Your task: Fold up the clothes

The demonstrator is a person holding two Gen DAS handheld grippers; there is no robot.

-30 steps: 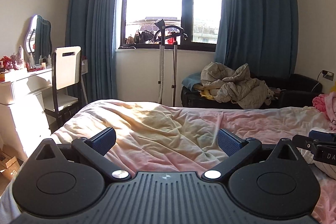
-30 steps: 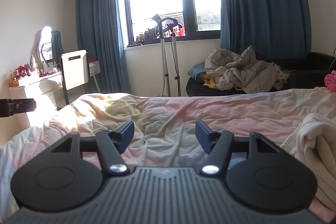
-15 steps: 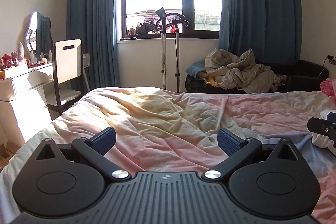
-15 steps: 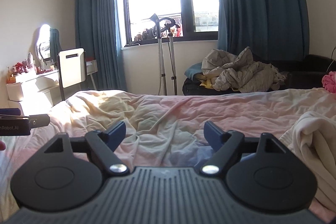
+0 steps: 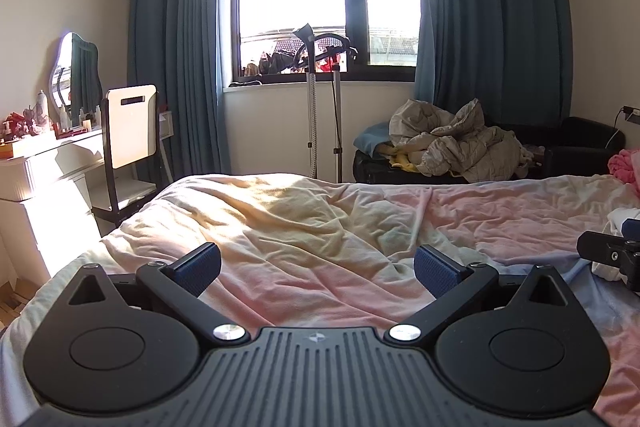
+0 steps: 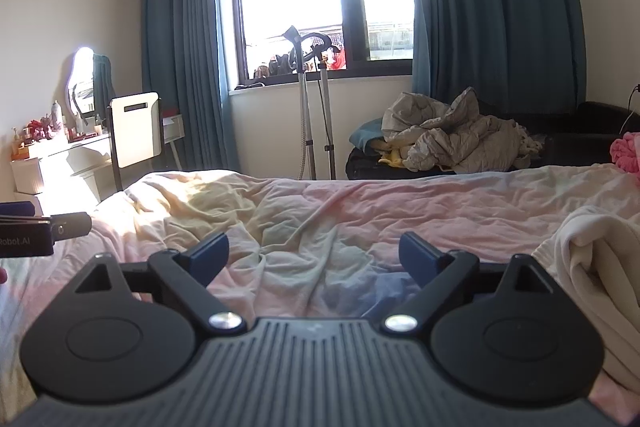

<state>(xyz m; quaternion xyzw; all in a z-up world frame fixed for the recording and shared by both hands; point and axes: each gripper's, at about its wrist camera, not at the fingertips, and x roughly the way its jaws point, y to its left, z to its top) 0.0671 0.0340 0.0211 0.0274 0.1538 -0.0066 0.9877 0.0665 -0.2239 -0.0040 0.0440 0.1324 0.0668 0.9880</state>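
Observation:
Both grippers hover low over a bed with a wrinkled pink and yellow sheet (image 5: 320, 227). My left gripper (image 5: 318, 267) is open, with only sheet showing between its blue pads. My right gripper (image 6: 314, 255) has its jaws opening wide and nothing between them. A cream garment (image 6: 592, 259) lies bunched on the bed just right of the right gripper; its edge (image 5: 622, 217) shows at the far right of the left wrist view, behind the right gripper's finger. A pink garment (image 6: 626, 151) lies at the far right of the bed.
A heap of beige bedding (image 5: 452, 143) sits on a black sofa (image 5: 580, 143) beyond the bed. A garment steamer stand (image 5: 320, 99) rises before the window. A white chair (image 5: 130, 131) and dressing table (image 5: 44, 163) with a mirror stand at left.
The right gripper's jaws have spread much wider. The left gripper has sunk a little, its jaws staying open. The right gripper's finger sits lower at the edge of the left view.

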